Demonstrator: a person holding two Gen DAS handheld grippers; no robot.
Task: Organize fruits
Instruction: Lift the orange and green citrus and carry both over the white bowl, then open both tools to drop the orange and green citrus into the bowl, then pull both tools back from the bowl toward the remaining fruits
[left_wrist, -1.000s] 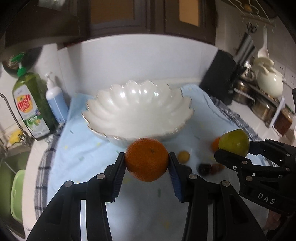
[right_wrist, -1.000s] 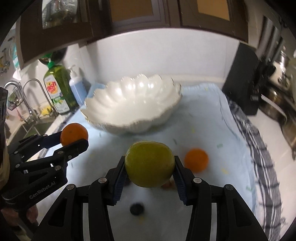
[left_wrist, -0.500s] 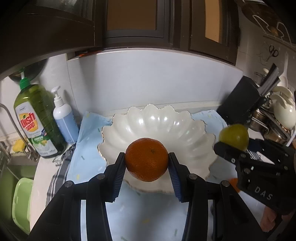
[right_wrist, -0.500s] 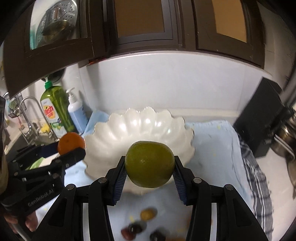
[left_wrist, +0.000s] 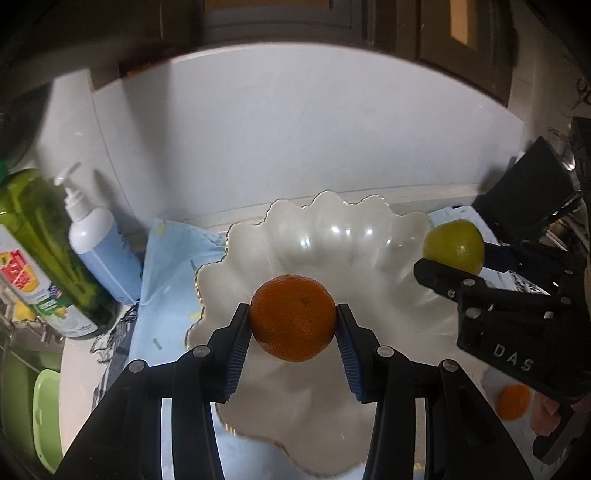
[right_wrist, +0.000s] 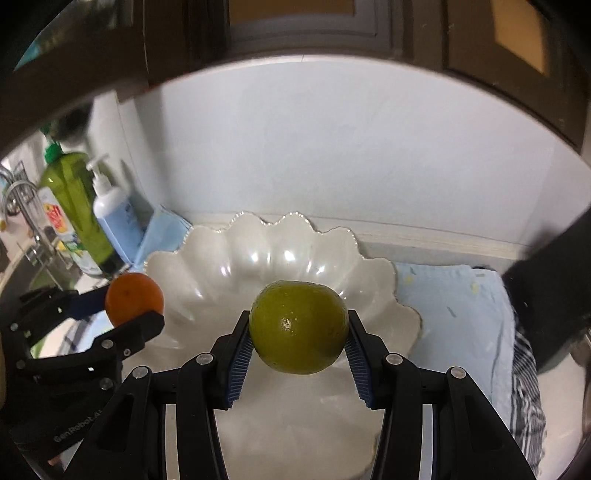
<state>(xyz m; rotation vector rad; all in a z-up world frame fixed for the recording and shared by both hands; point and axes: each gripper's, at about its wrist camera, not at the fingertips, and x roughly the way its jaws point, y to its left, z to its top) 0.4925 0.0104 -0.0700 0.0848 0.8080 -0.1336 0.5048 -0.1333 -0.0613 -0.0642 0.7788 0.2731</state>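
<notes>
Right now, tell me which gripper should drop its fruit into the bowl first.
Left, probably. The left gripper holds its orange over the middle of the white scalloped bowl; the right gripper holds its green citrus fruit nearer the bowl's right rim.

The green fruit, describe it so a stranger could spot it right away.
Find the white scalloped bowl on the blue cloth. Above it, the right tongs hold the green fruit. The fruit in the left tongs is an orange.

Bowl (right_wrist: 236, 266) interior lay open beneath both loaded grippers. Dish soap bottle (left_wrist: 44, 254) and pump bottle (left_wrist: 99, 243) crowded left rim; black block (right_wrist: 550, 295) hemmed right.
</notes>
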